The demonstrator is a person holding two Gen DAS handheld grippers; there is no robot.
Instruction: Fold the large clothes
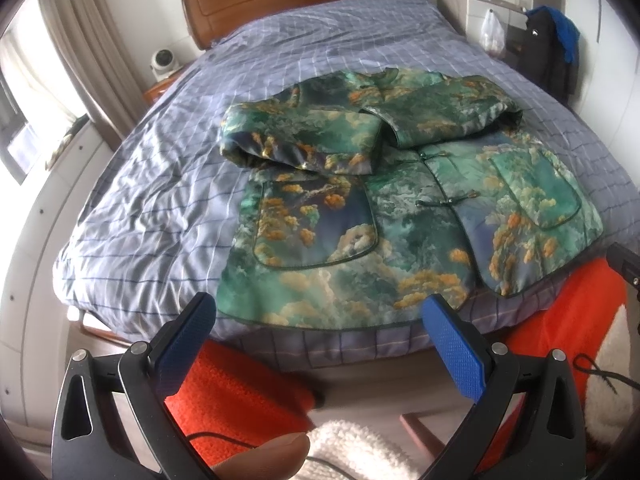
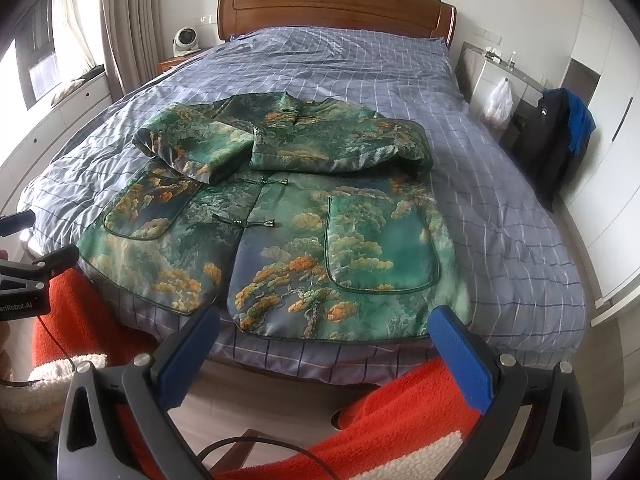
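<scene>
A green padded jacket with orange and white tree print lies face up on the bed, hem toward me, both sleeves folded across the chest. It also shows in the right wrist view. My left gripper is open and empty, held off the foot of the bed just short of the jacket's hem. My right gripper is open and empty, also just short of the hem, at its right half. The left gripper's body shows at the left edge of the right wrist view.
The bed has a blue checked cover and a wooden headboard. An orange and white fleece garment is below the grippers. A nightstand with a white fan is far left. A dark coat hangs at right.
</scene>
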